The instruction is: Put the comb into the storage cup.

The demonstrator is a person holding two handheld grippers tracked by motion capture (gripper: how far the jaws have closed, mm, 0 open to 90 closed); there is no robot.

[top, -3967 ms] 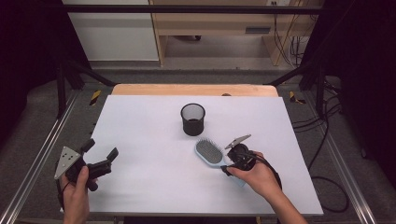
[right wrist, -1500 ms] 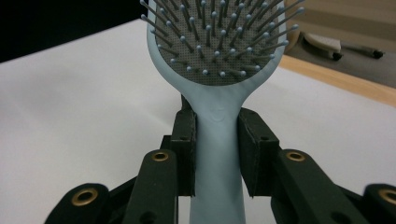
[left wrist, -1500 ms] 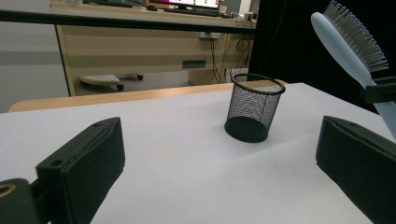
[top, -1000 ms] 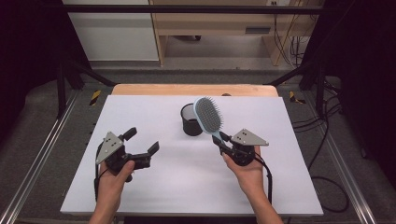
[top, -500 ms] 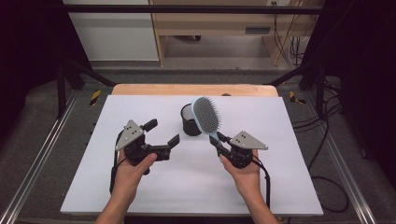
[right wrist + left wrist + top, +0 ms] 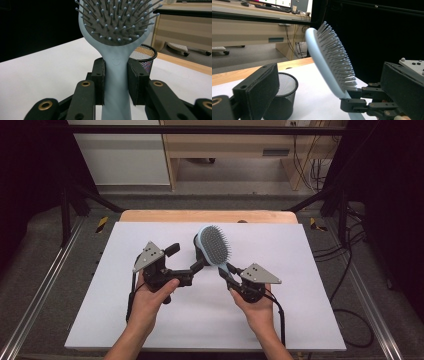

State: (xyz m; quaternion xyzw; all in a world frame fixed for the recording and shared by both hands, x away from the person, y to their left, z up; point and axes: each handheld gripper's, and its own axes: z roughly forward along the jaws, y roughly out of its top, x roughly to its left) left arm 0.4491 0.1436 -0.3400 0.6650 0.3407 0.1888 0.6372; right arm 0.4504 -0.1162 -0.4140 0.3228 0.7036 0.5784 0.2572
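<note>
Hairbrush (image 6: 214, 244) pale blue, grey bristle pad; mesh cup (image 6: 283, 98) black; table (image 6: 125, 320) white.

My high view: hairbrush (image 6: 214, 245) hides most of mesh cup (image 6: 196, 243); brush handle end cut off below.

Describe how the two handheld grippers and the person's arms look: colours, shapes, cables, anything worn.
Both the left gripper and the right gripper are black, with linked metal arms and flat, dark padded jaws. Each carries a grey three-cornered plate on top, dotted with small dark studs. A black cable trails from each back along the forearm. Brass-coloured rings mark the linkage pivots in the right gripper view. The forearms are bare: no sleeves or gloves visible.
</note>
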